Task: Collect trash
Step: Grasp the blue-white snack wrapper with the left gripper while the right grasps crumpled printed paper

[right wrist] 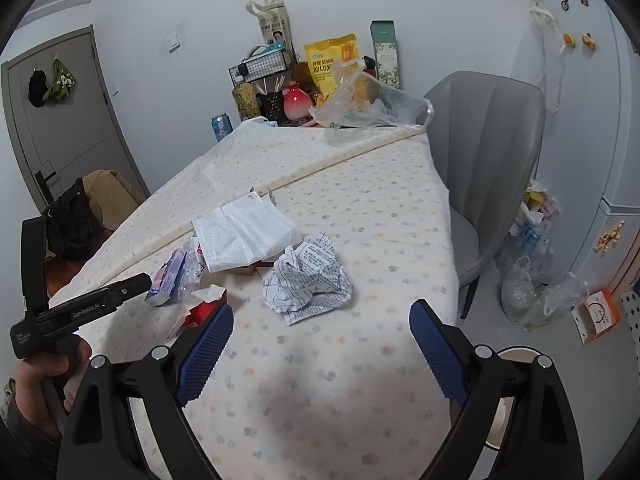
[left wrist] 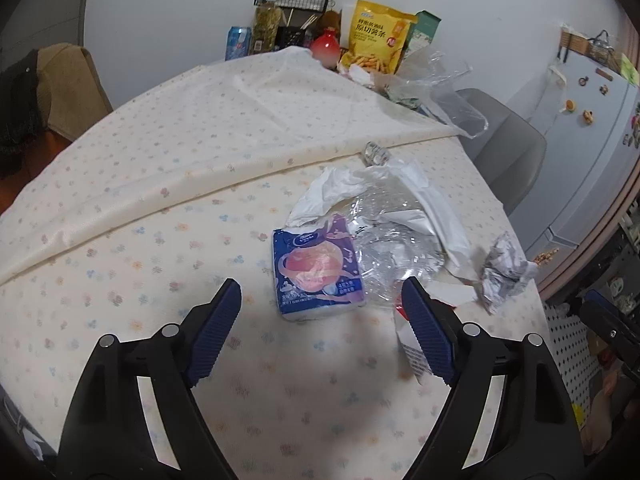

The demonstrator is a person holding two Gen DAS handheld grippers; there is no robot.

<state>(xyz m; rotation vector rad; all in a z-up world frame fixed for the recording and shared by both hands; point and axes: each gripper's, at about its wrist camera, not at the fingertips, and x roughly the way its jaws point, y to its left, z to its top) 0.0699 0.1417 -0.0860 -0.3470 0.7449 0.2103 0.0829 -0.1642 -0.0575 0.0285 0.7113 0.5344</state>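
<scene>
A blue and pink tissue pack [left wrist: 318,270] lies on the flowered tablecloth [left wrist: 160,264], just ahead of my open, empty left gripper [left wrist: 322,290]. Beside it lie clear crumpled plastic [left wrist: 394,248], a white bag [left wrist: 436,204] and a torn red and white box [left wrist: 408,330] by my right finger. A crumpled printed paper [right wrist: 308,280] lies ahead of my open, empty right gripper [right wrist: 322,316]; it also shows in the left wrist view [left wrist: 502,270]. The right wrist view shows the tissue pack [right wrist: 168,278], a white face mask [right wrist: 244,232] and the red box [right wrist: 200,314].
Snack bag [left wrist: 376,36], red vase [left wrist: 325,49], can [left wrist: 239,43], wire basket and a clear plastic bag [right wrist: 360,110] crowd the table's far end. A grey chair [right wrist: 480,160] stands right of the table. Filled plastic bags [right wrist: 528,280] sit on the floor by the fridge [right wrist: 600,120].
</scene>
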